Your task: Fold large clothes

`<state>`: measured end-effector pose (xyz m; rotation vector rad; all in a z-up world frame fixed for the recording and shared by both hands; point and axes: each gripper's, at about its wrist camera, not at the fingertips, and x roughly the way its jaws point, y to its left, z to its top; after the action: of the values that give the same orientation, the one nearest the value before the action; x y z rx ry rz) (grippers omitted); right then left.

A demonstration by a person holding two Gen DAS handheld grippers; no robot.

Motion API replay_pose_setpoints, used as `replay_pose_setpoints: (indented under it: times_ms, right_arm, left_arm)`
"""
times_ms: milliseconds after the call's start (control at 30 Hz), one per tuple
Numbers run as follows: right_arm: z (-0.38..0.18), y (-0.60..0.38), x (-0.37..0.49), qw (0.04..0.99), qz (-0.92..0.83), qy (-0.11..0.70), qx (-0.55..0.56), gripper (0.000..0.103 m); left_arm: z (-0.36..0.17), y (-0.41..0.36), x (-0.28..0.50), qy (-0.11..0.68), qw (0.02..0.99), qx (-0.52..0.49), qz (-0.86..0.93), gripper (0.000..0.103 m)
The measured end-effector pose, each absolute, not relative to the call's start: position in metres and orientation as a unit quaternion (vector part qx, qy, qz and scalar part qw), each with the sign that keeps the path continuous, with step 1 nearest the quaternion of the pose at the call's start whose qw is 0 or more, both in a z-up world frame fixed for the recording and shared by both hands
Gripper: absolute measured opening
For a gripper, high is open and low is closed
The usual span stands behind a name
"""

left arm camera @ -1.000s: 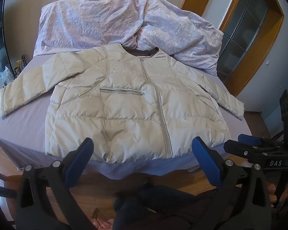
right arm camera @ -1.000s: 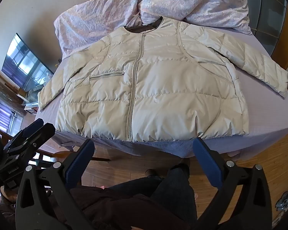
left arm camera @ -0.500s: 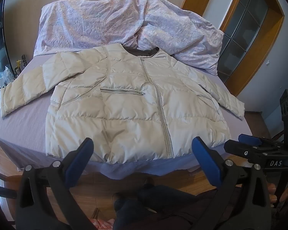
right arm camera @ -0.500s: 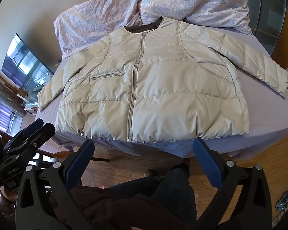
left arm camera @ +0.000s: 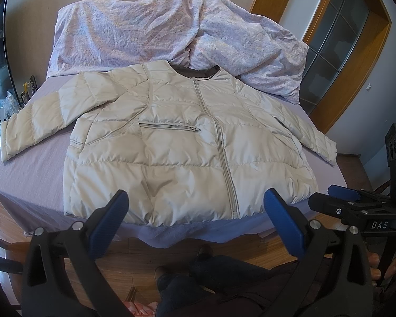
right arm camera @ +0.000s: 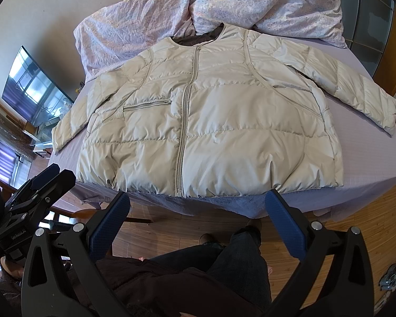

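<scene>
Left tongs (left arm camera: 195,219) and right tongs (right arm camera: 198,220): black frames, blue ribbed pads, silver screws; white "DAS" lettering on one body; person wears dark trousers (right arm camera: 232,259), brown shoes

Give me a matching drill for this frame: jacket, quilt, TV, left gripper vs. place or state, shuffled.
Column 1:
1. jacket
2. quilt
3. TV
4. left gripper

Column 2:
A. open, holding nothing
B. bunched at the head of the bed
C. spread flat, zipped, sleeves out
D. off the bed's side, by the wall

Pairs: 1-C, 2-B, 3-D, 4-A
</scene>
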<state>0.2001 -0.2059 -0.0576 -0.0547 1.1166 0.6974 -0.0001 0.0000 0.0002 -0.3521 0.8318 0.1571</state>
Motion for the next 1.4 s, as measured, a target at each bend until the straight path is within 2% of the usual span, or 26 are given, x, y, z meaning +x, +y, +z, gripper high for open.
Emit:
replay_pose_setpoints:
  times_ms: [1400]
  right_arm:
    - [-0.0581, -0.2025, 0.2012, 0.791, 0.325, 0.518, -0.025, 0.102]
  left_arm:
    - [0.0001, 0.0, -0.0001, 0.402, 0.897, -0.169, 0.076, 0.101]
